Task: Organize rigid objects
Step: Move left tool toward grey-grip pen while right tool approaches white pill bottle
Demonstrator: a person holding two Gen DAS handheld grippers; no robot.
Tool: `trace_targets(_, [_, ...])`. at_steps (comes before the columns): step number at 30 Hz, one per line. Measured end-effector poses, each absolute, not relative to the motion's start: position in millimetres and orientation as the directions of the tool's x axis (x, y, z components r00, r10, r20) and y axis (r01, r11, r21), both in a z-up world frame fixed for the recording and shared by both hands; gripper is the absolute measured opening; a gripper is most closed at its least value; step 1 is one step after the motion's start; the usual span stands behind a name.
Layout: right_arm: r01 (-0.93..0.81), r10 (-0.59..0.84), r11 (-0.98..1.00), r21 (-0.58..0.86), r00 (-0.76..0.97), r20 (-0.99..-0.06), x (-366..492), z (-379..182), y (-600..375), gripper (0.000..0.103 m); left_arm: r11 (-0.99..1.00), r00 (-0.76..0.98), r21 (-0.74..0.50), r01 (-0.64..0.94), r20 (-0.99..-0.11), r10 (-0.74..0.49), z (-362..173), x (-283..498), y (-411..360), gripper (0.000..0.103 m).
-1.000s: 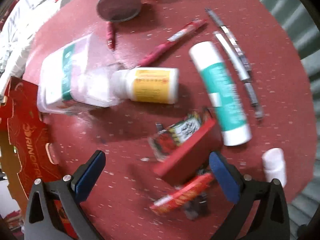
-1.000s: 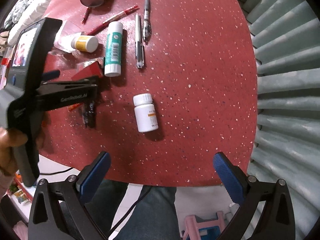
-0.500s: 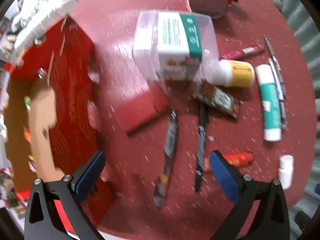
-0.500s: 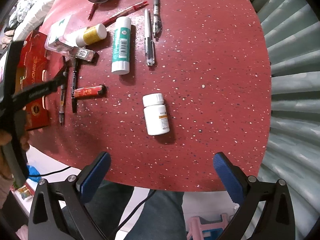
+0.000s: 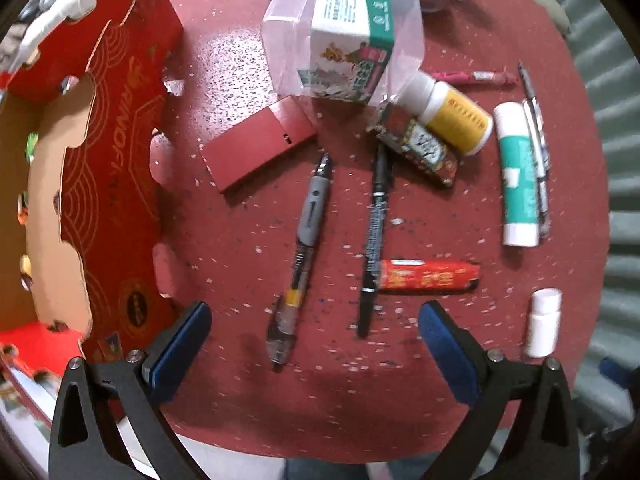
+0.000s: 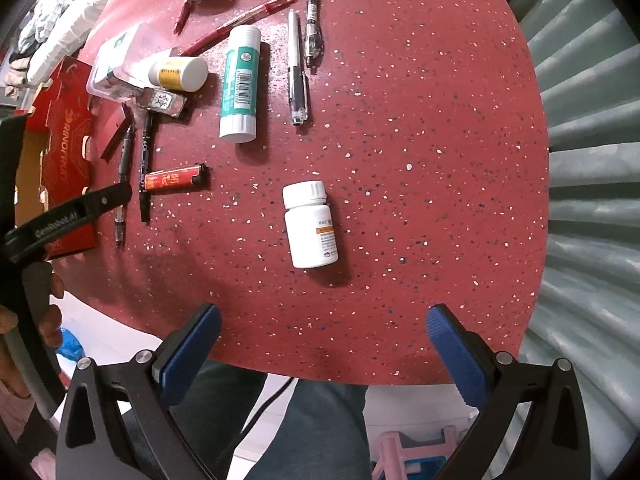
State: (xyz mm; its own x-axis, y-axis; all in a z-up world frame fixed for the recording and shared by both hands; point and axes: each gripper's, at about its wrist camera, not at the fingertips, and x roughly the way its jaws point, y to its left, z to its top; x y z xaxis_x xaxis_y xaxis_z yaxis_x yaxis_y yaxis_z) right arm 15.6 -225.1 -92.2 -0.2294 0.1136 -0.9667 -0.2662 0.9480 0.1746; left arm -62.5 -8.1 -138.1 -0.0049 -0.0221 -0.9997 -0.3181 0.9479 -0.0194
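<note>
Left wrist view has the left tongs [image 5: 312, 334] wide open and empty over the grey pen [image 5: 302, 256] on the table [image 5: 400, 392] beside the box [image 5: 116, 168] (right tongs [image 6: 322, 338] gaping, idle): best straddle its middle, crosswise.

A home setting, most likely a living or dining corner. A round red speckled table [image 6: 400, 160] carries household clutter: pens, a glue stick [image 6: 238, 84], a lighter [image 6: 176, 178], white pill bottles [image 6: 310, 226] and a clear plastic box [image 5: 344, 36]. At three o'clock in the right wrist view hangs a pleated grey-green curtain [image 6: 592, 160]. At ten o'clock sits a red printed cardboard fruit carton [image 6: 60, 148], with crumpled bedding or cloth [image 6: 52, 16] beyond at eleven. Under the table edge, at six o'clock, a small pink plastic stool [image 6: 404, 452] stands on a pale floor.
</note>
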Motion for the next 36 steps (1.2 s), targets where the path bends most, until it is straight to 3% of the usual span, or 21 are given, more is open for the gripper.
trace_targets(8, [-0.245,0.123,0.952,0.181,-0.237,-0.964,15,-94,-230,0.103,0.965,-0.005,0.048,-0.257,-0.999,0.048,-151,-81,25,0.103])
trace_targets(22, [-0.248,0.127,0.949,0.195,-0.265,-0.956,9,-96,-225,0.103,0.969,0.015,-0.042,-0.243,-0.999,-0.039,-160,-70,-9,0.103])
trace_targets(29, [-0.289,0.096,0.943,0.167,-0.245,-0.965,20,-109,-214,0.103,0.963,-0.009,-0.009,-0.268,-1.0,-0.012,-174,-84,34,0.103])
trace_targets(36, [-0.323,0.058,0.937,0.132,-0.228,-0.972,37,-136,-198,0.103,0.976,-0.016,-0.005,-0.217,-1.0,-0.008,-203,-80,8,0.103])
